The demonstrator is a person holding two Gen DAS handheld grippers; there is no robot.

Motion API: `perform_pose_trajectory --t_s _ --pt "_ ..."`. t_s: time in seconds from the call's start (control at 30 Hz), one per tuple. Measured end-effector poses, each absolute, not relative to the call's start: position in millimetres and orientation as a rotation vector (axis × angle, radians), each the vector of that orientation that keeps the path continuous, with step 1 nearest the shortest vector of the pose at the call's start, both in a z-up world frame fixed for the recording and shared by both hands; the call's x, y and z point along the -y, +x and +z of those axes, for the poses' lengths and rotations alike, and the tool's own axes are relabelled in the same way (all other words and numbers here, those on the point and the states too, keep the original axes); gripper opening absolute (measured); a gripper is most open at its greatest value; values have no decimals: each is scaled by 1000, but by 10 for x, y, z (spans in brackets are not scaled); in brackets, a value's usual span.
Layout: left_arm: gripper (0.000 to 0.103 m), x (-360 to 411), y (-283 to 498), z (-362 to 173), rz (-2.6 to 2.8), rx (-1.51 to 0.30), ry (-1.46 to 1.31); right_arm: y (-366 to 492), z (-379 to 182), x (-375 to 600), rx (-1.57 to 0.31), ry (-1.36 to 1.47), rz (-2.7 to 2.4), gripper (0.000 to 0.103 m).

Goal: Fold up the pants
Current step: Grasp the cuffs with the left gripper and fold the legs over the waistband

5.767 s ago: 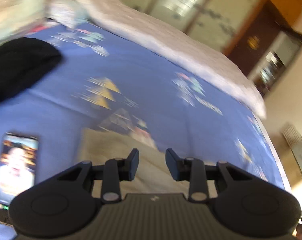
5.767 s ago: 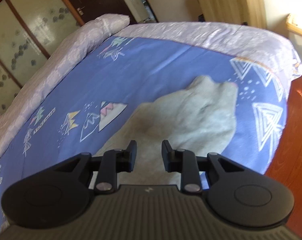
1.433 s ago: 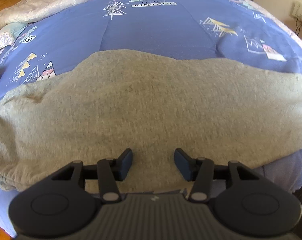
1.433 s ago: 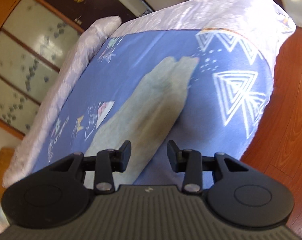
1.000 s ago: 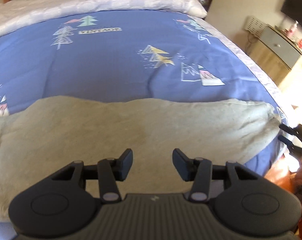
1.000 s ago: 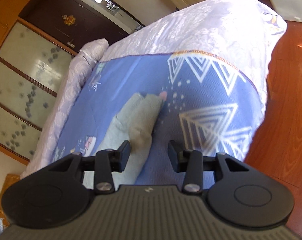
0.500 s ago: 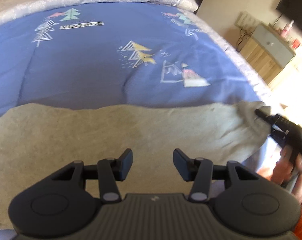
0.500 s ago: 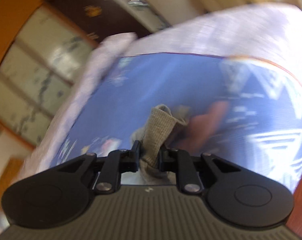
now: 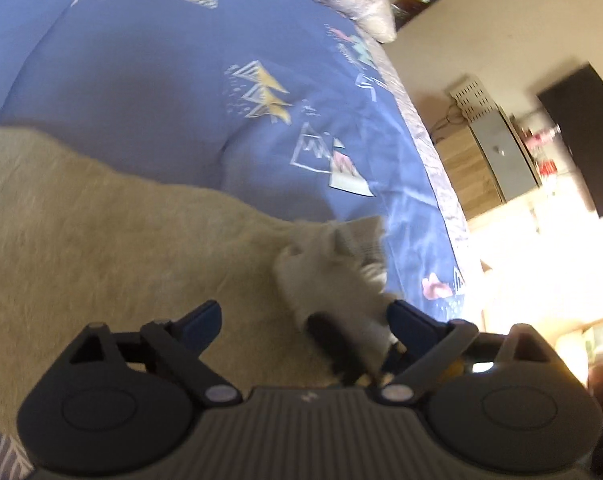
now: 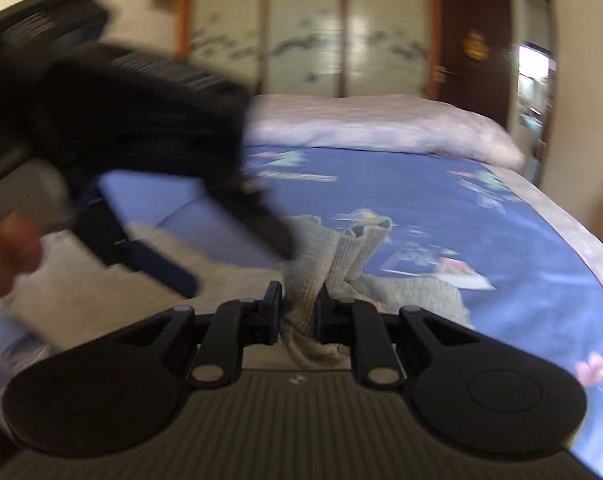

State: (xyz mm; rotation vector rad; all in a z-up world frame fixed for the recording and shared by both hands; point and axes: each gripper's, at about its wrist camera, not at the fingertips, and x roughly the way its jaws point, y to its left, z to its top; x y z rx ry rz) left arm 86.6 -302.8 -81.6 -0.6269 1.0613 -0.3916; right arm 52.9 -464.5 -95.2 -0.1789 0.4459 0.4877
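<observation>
Pants (image 9: 121, 240) of pale grey knit lie stretched across the blue patterned bed (image 9: 149, 80), near its front edge, with the cuff end (image 10: 341, 248) bunched and lifted off the cover. The right tongs (image 10: 298, 312) are clamped on that ribbed cuff end, the cloth pinched between the two fingers and standing up above them in a twisted tuft. The left tongs (image 9: 303, 322) are spread wide, with nothing between them; they hang just over the cloth, close beside the raised cuff, and the left-wrist view shows the tip of the right tool dark and blurred in their gap.

The step in hand looks like the lengthwise fold: carrying the cuffs toward the waistband. To do it well, I judge the right hand should keep both leg ends together in one bite, lift only enough to clear the cloth below, and travel straight along the legs so the edges stack. The left tongs would best close on the near edge of the cuffs, or pin the midline where the crease should fall, so the fabric does not drag or skew.

In the right-wrist view the left tool (image 10: 113, 120) reaches in from the upper left, pointed down and inward at the cuffs, with the person's hand (image 10: 9, 252) blurred beneath it. The right tool points level across the bed toward the pillows (image 10: 381, 128).
</observation>
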Motion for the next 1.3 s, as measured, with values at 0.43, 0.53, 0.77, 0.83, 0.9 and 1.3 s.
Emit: perform_pose_trajectory --t_s 0.43,0.53,0.77,0.83,0.9,1.3 --pt "10 2656 862 -1080 -310 -1076 -680 143 -942 4512 -430 -332 604 52" --pt "10 2526 854 -1032 -311 -1046 -702 151 -985 4702 -455 -315 534 66" --pt "10 2001 686 -792 -219 -919 -675 375 -1130 4832 -575 -274 433 68" --pt "10 1820 628 -821 -159 -907 -670 408 -1112 4804 -606 -219 452 68" --pt "10 1651 577 -909 -88 -922 -667 369 -1106 4692 -630 -181 488 68" --pt "22 1544 543 -1504 45 -1008 -601 698 -1222 4636 -769 17 411 58"
